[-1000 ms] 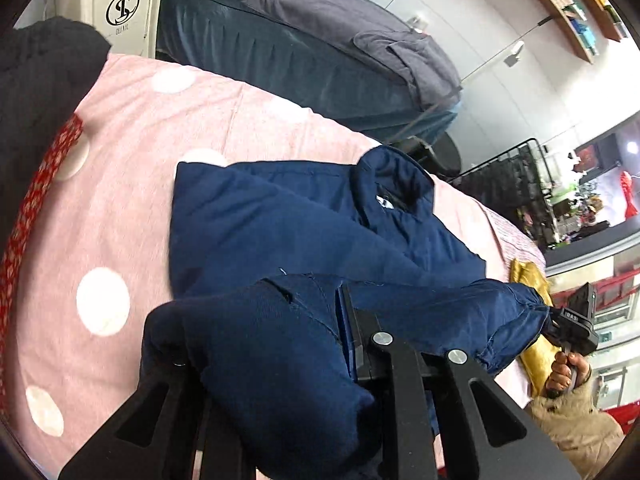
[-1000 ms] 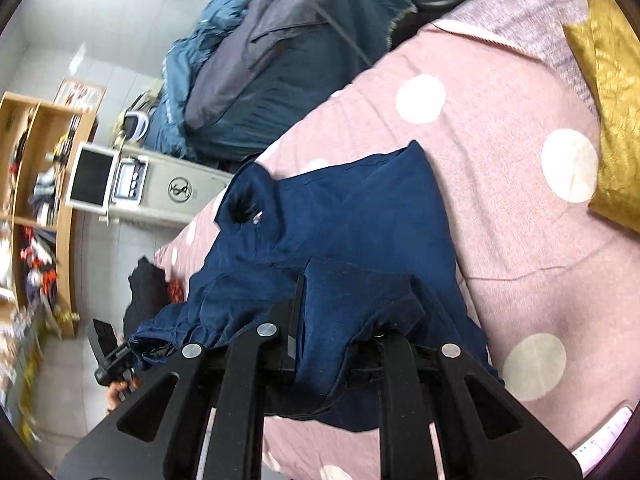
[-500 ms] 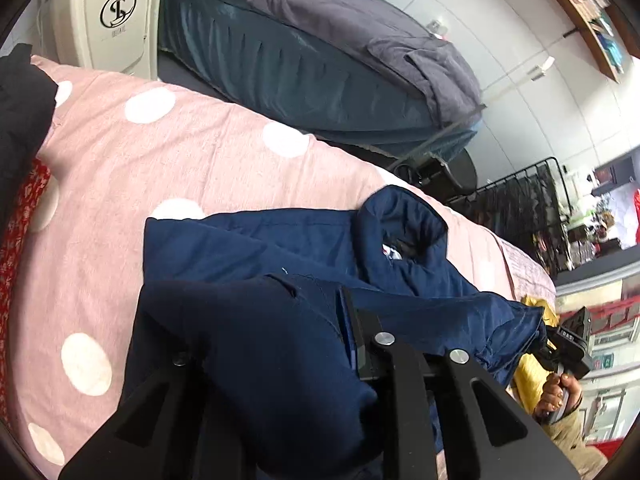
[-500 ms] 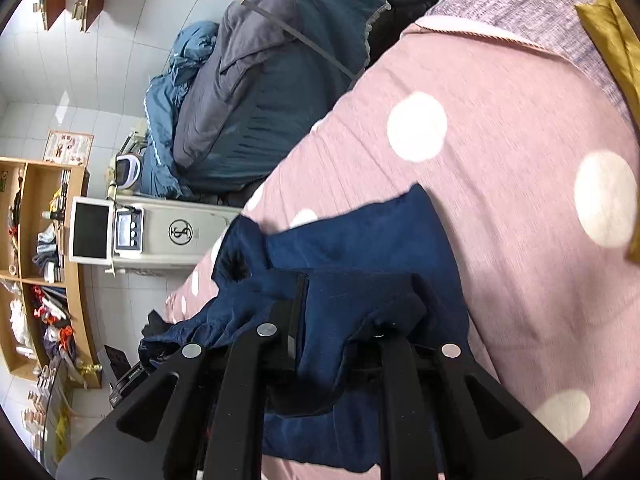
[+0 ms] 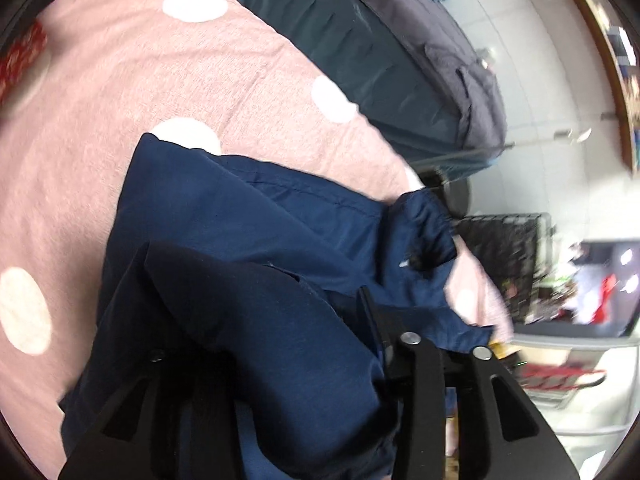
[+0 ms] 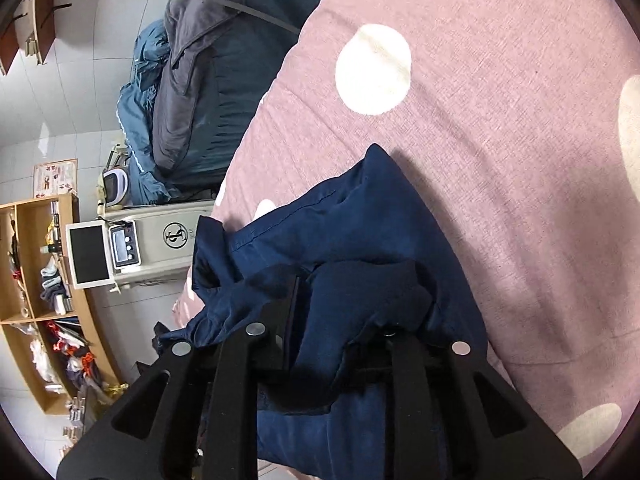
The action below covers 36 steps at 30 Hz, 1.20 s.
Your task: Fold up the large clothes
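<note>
A large navy blue jacket lies on a pink bedspread with white dots. Its collar points away from me. My left gripper is shut on a fold of the jacket's near edge, and cloth drapes over its fingers. My right gripper is shut on the same edge of the jacket, with cloth bunched over its fingers. The lifted edge is held above the rest of the jacket. The bedspread also fills the right wrist view.
A second bed with dark teal and grey bedding stands beyond the pink one. A white machine with a screen and wooden shelves are at the left. A black wire rack stands at the right. A red patterned cloth lies at the left edge.
Both grippers have carried the jacket's near edge forward toward the collar, so the jacket looks larger and closer. The other gripper has dropped out of each view.
</note>
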### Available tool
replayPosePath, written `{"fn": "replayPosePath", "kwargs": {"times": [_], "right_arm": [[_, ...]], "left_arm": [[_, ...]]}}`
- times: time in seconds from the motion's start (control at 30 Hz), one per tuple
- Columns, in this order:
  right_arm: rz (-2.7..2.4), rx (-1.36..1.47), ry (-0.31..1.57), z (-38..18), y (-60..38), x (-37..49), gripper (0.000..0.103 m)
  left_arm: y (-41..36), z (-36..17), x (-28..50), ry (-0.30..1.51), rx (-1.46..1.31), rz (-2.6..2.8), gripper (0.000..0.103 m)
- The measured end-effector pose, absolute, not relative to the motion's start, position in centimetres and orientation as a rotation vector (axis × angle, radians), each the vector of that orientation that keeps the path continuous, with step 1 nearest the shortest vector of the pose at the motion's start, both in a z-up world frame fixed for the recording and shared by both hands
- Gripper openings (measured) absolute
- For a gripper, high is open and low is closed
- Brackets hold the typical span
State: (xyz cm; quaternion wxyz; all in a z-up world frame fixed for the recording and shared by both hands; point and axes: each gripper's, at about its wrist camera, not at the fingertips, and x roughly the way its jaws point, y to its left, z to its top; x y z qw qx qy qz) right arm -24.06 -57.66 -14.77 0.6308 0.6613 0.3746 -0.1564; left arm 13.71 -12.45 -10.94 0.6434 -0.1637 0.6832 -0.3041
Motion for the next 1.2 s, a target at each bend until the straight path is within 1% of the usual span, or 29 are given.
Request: {"fn": "replayPosePath", "kwargs": {"times": [0.03,0.07,0.1,0.13,0.17,0.2,0.23,0.3,0.33,0.4,0.43,0.47,0.5,0.53,0.6,0.63,0.67,0.77,0.8,0.9,1.03,1.2], "right_arm": [[-0.345,1.528,0.852,-14.8,-57.8,-24.1,0.027],[-0.33,1.548,0.843,-14.8,-57.9,-24.2,0.031],[-0.308,1.58,0.825,-14.8,-58.1,-24.3,0.034],[-0.286,1.613,0.802,-14.8,-58.2,-24.6,0.041],[-0.258,1.657,0.768,-14.7,-58.4,-24.8,0.045],[-0.245,1.681,0.748,-14.6,-58.5,-25.0,0.047],[-0.233,1.704,0.729,-14.4,-58.7,-25.2,0.05],[-0.209,1.741,0.69,-13.8,-59.0,-25.7,0.051],[-0.2,1.754,0.673,-13.4,-59.1,-25.9,0.052],[-0.186,1.792,0.616,-12.8,-59.3,-26.5,0.056],[-0.183,1.819,0.565,-12.5,-59.5,-27.0,0.064],[-0.186,1.861,0.471,-12.0,-59.7,-28.0,0.073],[-0.192,1.894,0.39,-11.8,-60.0,-28.9,0.077],[-0.197,1.932,0.303,-11.6,-60.2,-29.9,0.079],[-0.2,1.997,0.168,-11.2,-60.5,-31.8,0.079],[-0.21,1.995,0.167,-10.8,-60.5,-32.3,0.079],[-0.225,1.968,0.204,-10.2,-60.4,-32.6,0.079],[-0.295,1.764,0.481,-7.9,-59.2,-32.0,0.079],[-0.325,1.645,0.608,-6.8,-58.0,-31.3,0.079],[-0.384,1.377,0.82,-5.3,-54.4,-29.6,0.079],[-0.38,1.052,0.954,-3.7,-48.4,-26.9,0.079],[-0.355,0.777,1.052,-3.8,-42.9,-24.1,0.079]], "left_arm": [[-12.1,-10.3,14.0,1.559,-0.434,-0.712,0.055],[-11.8,-9.7,14.2,1.555,-0.484,-0.731,0.059],[-11.5,-9.1,14.5,1.542,-0.534,-0.748,0.067],[-10.7,-8.1,15.0,1.518,-0.594,-0.759,0.071],[-10.3,-7.5,15.3,1.503,-0.624,-0.761,0.075],[-9.5,-6.5,15.9,1.476,-0.658,-0.758,0.078],[-8.9,-5.8,16.2,1.45,-0.663,-0.75,0.084],[-7.5,-3.3,16.9,1.358,-0.593,-0.701,0.089],[-6.8,-2.0,17.0,1.317,-0.543,-0.681,0.089],[-5.9,-0.7,16.9,1.292,-0.495,-0.671,0.089],[-5.6,-0.4,16.7,1.288,-0.479,-0.669,0.089],[-5.4,0.1,16.1,1.284,-0.44,-0.666,0.089],[-5.4,0.3,15.7,1.281,-0.403,-0.662,0.089],[-5.4,0.5,15.0,1.279,-0.358,-0.657,0.089],[-5.3,0.4,13.6,1.276,-0.295,-0.657,0.089],[-5.2,0.3,12.8,1.278,-0.279,-0.659,0.089],[-5.2,-0.1,12.0,1.284,-0.269,-0.664,0.089],[-5.7,-1.4,9.2,1.311,-0.231,-0.695,0.089],[-6.1,-1.8,8.2,1.318,-0.207,-0.701,0.089],[-7.5,-3.1,4.9,1.322,-0.135,-0.719,0.089],[-10.3,-4.3,0.5,1.309,0.016,-0.772,0.09],[-14.3,-6.0,-3.9,1.274,0.257,-0.848,0.09]]}}
